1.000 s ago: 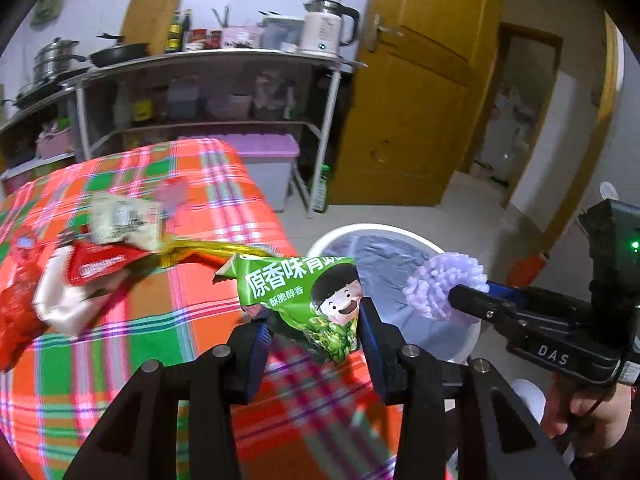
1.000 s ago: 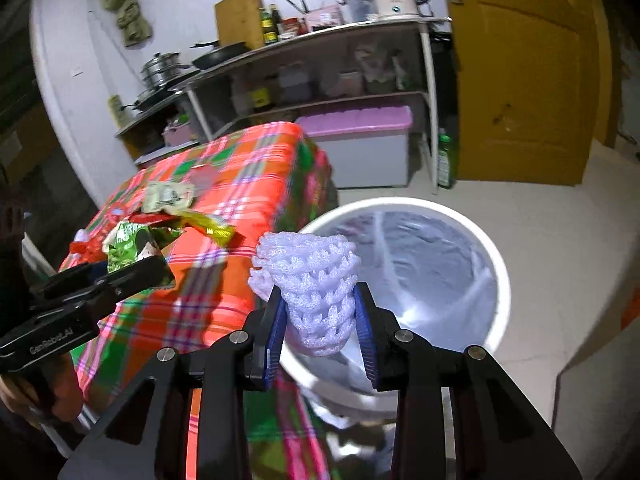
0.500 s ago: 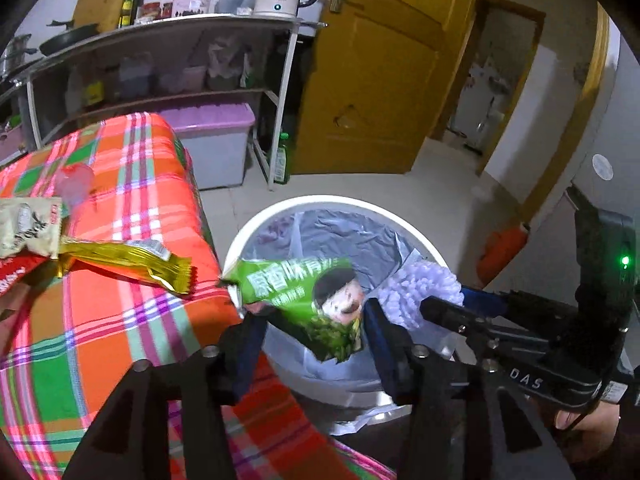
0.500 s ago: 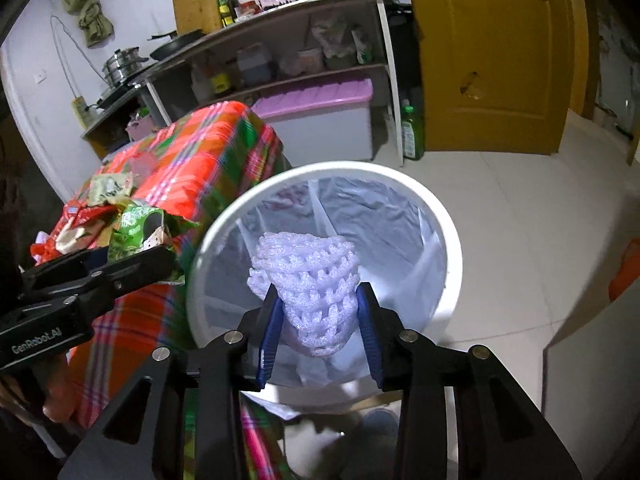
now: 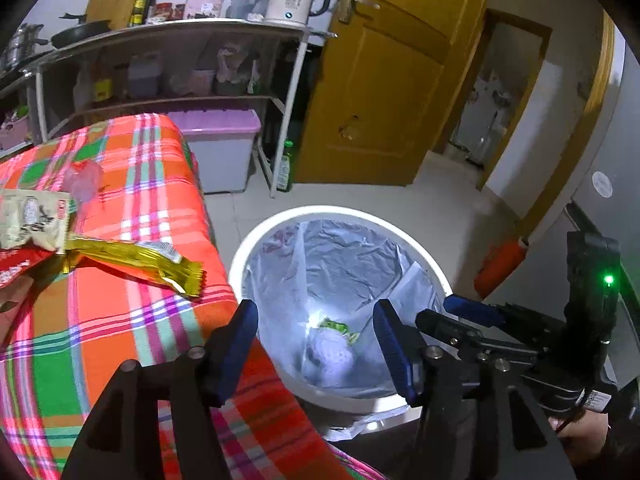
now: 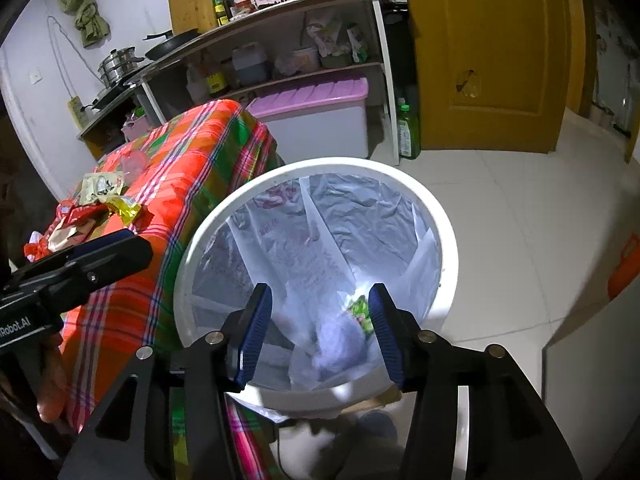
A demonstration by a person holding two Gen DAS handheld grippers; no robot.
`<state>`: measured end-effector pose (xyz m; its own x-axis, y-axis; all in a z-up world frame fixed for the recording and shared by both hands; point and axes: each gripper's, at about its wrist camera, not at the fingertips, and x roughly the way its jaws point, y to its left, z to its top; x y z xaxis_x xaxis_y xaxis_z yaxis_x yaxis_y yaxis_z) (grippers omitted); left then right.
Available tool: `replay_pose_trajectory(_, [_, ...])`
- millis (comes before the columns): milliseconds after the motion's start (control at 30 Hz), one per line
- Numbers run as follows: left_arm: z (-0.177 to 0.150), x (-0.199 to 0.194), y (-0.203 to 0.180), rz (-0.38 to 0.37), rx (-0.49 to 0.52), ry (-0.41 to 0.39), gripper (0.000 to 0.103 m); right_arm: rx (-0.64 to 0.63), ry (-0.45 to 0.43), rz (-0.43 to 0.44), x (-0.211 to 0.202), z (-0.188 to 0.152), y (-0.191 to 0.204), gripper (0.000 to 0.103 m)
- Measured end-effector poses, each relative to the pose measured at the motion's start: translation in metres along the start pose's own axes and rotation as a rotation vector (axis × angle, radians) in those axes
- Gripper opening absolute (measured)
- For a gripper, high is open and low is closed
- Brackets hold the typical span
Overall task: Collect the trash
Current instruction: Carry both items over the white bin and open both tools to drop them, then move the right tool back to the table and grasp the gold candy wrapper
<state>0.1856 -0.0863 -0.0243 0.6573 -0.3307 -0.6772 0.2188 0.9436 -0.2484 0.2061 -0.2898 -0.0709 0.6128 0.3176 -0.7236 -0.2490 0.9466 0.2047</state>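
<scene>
Trash was split between two places. A green snack wrapper (image 5: 338, 326) and a pale foam net (image 5: 332, 354) lay at the bottom of the lined white bin (image 5: 256, 236), which stood on the floor just beside the plaid-covered table (image 5: 132, 320). On the table a gold wrapper (image 5: 136, 258), a cream packet (image 5: 32, 220), a red wrapper (image 5: 14, 270) and a clear plastic scrap (image 5: 84, 178) were left to be gathered — so the task was judged to be part done, with several pieces outstanding.

The left gripper (image 5: 316, 344) was held above the table's edge and the bin's near rim, its jaws spread wide with nothing between them. The right gripper (image 6: 316, 332) was poised over the bin's mouth, angled downward — its jaws likewise parted and empty.
</scene>
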Motion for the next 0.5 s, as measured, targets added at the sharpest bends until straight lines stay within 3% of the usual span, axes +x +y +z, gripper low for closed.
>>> replay_pose_trajectory(500, [-0.013,-0.072,0.021,0.111,-0.025,-0.137,0.059,-0.083,-0.077,0.075,-0.042,0.0,0.046,0.058])
